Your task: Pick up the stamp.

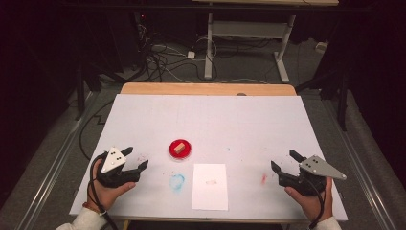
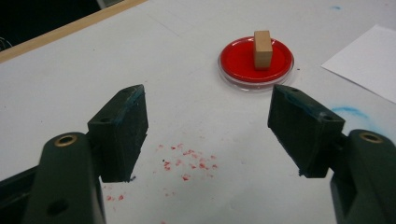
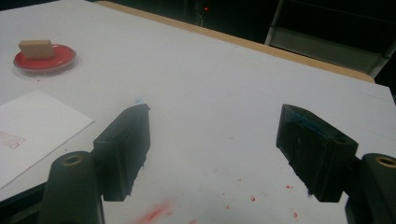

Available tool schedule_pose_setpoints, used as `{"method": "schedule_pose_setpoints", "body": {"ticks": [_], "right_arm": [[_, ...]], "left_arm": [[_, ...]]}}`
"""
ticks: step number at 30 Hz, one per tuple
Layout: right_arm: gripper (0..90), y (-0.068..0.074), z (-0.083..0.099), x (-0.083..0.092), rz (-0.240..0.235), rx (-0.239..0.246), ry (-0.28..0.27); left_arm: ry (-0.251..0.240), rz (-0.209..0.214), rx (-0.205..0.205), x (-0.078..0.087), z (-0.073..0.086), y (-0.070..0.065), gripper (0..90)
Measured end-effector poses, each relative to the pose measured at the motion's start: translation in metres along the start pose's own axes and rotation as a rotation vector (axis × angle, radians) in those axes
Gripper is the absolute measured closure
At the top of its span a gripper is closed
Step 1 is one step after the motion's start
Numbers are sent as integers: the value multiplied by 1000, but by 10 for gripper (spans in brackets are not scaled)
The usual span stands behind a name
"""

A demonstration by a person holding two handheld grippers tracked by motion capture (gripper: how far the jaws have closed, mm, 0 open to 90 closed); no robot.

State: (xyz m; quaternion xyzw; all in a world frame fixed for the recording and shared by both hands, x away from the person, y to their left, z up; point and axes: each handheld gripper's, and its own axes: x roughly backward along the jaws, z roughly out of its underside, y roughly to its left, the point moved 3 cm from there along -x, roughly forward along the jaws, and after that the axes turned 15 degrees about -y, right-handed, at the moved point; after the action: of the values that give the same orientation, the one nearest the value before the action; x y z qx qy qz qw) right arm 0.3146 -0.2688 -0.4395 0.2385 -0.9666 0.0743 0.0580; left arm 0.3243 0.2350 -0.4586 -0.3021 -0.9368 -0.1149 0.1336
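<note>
Left gripper (image 1: pixel 134 159): held low over the near left part of the table, jaws spread wide with nothing between them — bare white surface and red specks in the gap, as seen in the left gripper view (image 2: pixel 208 123).
Left hand (image 1: pixel 109 189): wrapped around the gripper body from below, grey three-cornered plate on top.
Right gripper (image 1: pixel 283 161): held over the near right part of the table, jaws likewise wide apart and empty; in the right gripper view (image 3: pixel 215 140) only tabletop between the pads.
Right hand (image 1: pixel 309 199): closed around the gripper body, cable trailing toward the table edge.
Wooden block (image 1: pixel 179 147): small, light tan, standing inside the red dish (image 1: pixel 173 152); ahead of the left gripper and slightly to its right, apart from both jaws. Upright on its end in the left gripper view (image 2: pixel 262 49).
Red dish: round, shallow, with a clear rim, near the middle of the table — well apart from the right gripper.
Sheet of paper (image 1: pixel 209 186): white, lying flat just nearer than the dish, a faint reddish mark near its middle.
Blue smudge (image 1: pixel 176 181): on the table cover just left of the paper.
Red smear (image 1: pixel 264 178): on the cover between paper and right gripper.
Table (image 1: pixel 239 120): covered in white, wooden edge showing along the far side.
</note>
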Motion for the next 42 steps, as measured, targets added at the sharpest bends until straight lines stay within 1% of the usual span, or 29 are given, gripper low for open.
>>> {"method": "schedule_pose_setpoints", "body": {"ticks": [1, 3, 6, 11, 14, 16, 18, 20, 21, 22, 23, 24, 26, 27, 28, 30, 31, 34, 35, 39, 42], "right_arm": [[265, -1, 1, 0, 0, -1, -1], [267, -1, 1, 0, -2, -7, -2], [269, -1, -1, -1, -10, -6, -11], [272, 3, -1, -4, -23, 19, -2], [274, 4, 0, -3, -22, 22, 7], [274, 5, 0, -2, -22, 24, 12], [277, 5, -1, -3, -21, 23, 10], [279, 6, -1, -5, -22, 31, 11], [280, 6, 0, -5, -24, 32, 14], [281, 7, 1, -5, -25, 32, 20], [281, 7, 3, -5, -28, 40, 30], [282, 7, 3, -5, -28, 45, 32], [286, 7, 4, -5, -26, 39, 39], [293, 7, 4, -5, -25, 41, 38], [300, 7, 4, -5, -21, 43, 34], [302, 6, 5, -6, -13, 46, 35], [301, 6, 5, -6, -12, 46, 36], [301, 6, 7, -7, -10, 48, 49], [302, 6, 7, -8, -9, 49, 50], [303, 6, 8, -8, -10, 54, 55], [306, 6, 9, -9, -6, 58, 64]], "left_arm": [[1, 6, -6, -1, -1, -1, 278], [8, 3, -22, -2, -1, -3, 276], [22, 9, -31, -3, 0, -5, 264], [30, 20, -29, -2, 1, -3, 265], [38, 23, -27, -4, -1, -3, 265], [47, 33, -30, -5, -4, -3, 265], [58, 53, -33, -5, -6, -3, 265], [75, 70, -35, -6, -9, -3, 264], [84, 75, -28, -7, -11, -2, 261], [91, 68, -26, -9, -14, 0, 254], [93, 74, -20, -10, -17, 1, 253], [105, 81, -19, -14, -21, 2, 254], [124, 83, -27, -20, -29, 2, 254], [144, 97, -23, -24, -33, 2, 253], [168, 117, -29, -29, -37, 1, 254], [207, 133, -45, -38, -44, -1, 254], [222, 148, -46, -43, -48, -2, 254], [253, 172, -42, -56, -58, -4, 267], [261, 174, -46, -60, -61, -5, 267], [300, 199, -44, -78, -65, -10, 288], [346, 223, -47, -90, -64, -14, 298]]}}
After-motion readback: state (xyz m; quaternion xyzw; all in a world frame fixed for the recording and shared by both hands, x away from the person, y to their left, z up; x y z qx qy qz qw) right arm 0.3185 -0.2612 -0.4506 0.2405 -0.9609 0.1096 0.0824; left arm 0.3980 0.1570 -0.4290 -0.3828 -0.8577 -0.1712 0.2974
